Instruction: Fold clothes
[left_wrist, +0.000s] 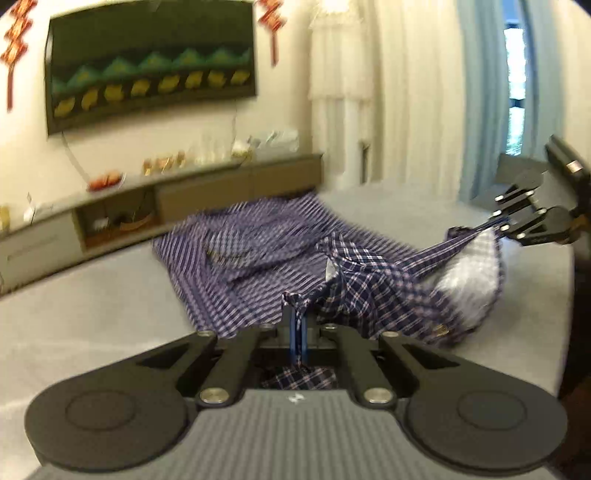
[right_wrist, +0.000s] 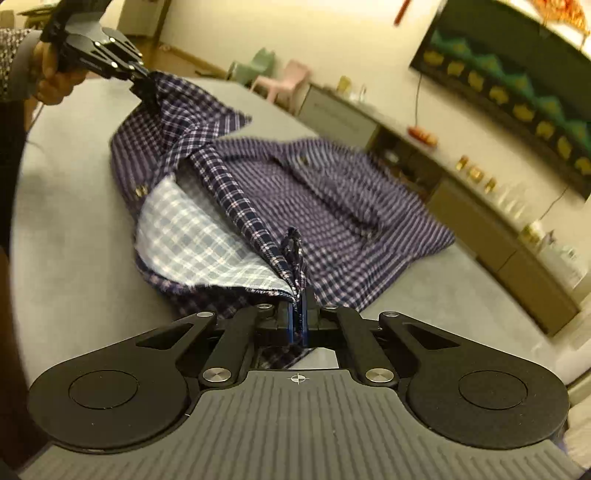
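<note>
The left gripper (left_wrist: 298, 325) has its jaws pressed together on a bunched bit of the plaid shirt (left_wrist: 258, 258), the cloth pinched between the blue pads and poking out above them. The right gripper (right_wrist: 298, 314) is likewise clamped on the shirt, gripping a hem edge where the pale checked lining (right_wrist: 192, 236) folds outward. Each gripper shows in the other's view: the left one at the upper left of the right wrist view, held by a hand (right_wrist: 55, 85) and pulling a corner of the fabric up off the surface; the right one at the right edge of the left wrist view, with the cloth stretched taut to it.

Between the two grips the near edge of the shirt is lifted, while the rest of it lies spread and rumpled on a wide grey surface (left_wrist: 92, 306), bare around the garment.

Beyond it a long low cabinet (left_wrist: 229, 184) runs along the wall, carrying small bottles and dishes. Above hangs a dark framed picture (left_wrist: 151, 62) with green and yellow shapes, flanked by red ornaments. Pale curtains (left_wrist: 413, 92) and a window stand to one side; small pastel chairs (right_wrist: 280, 79) sit far off.
</note>
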